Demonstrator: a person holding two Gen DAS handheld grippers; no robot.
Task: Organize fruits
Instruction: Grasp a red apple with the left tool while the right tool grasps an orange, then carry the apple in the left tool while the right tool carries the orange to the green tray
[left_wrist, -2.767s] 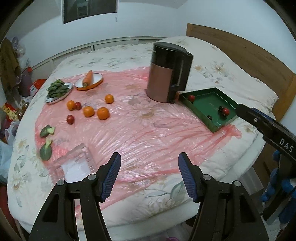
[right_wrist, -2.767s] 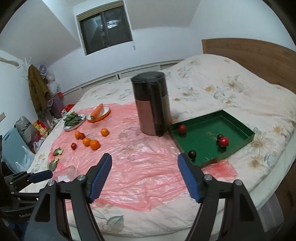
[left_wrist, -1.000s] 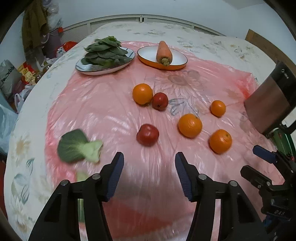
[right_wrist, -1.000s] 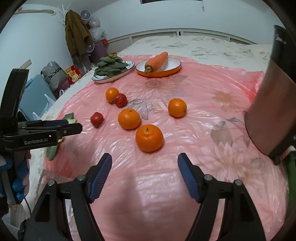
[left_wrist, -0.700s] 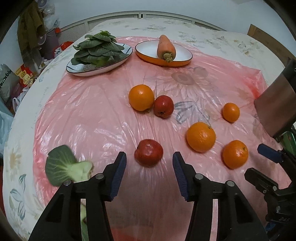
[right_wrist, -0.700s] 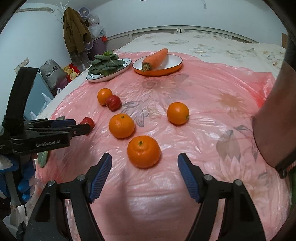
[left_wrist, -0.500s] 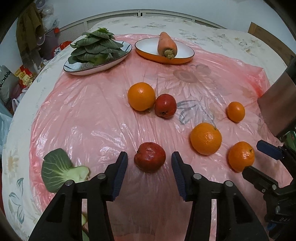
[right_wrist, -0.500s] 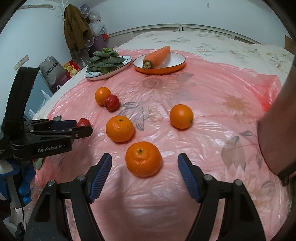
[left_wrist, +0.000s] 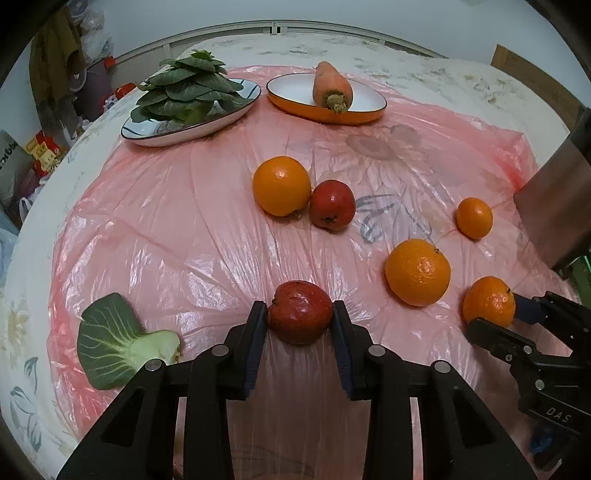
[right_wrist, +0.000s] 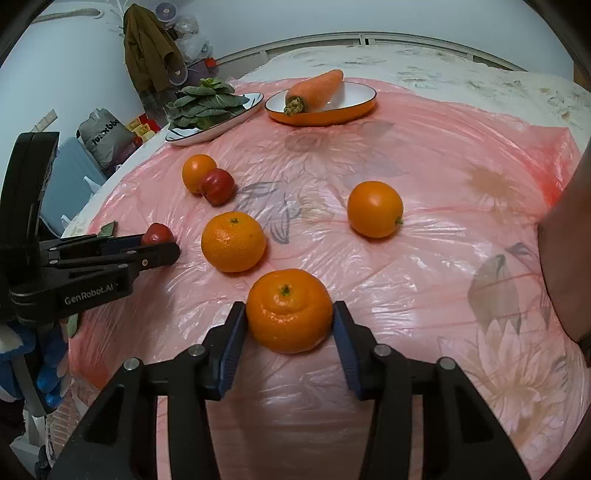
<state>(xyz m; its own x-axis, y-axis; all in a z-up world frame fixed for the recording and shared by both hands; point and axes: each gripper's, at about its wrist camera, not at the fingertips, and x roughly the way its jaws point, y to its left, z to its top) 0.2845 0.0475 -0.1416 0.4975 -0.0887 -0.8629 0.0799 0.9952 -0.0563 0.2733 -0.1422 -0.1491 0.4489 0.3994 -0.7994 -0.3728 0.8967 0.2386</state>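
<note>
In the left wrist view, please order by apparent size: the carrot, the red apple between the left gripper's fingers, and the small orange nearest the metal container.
1. Red apple, though being nearest the camera enlarges it.
2. Carrot, foreshortened and far, so unsure.
3. Small orange, smallest.

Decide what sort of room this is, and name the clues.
Most likely a bedroom: the fruit lies on a pink plastic sheet over a floral bedspread, with a coat hanging by the wall.

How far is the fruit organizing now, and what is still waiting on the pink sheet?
Nothing looks sorted yet. The left gripper has just closed on a red apple; the right gripper has just closed around a mandarin. Both fruits sit on the pink sheet. Another apple and three oranges wait.
</note>
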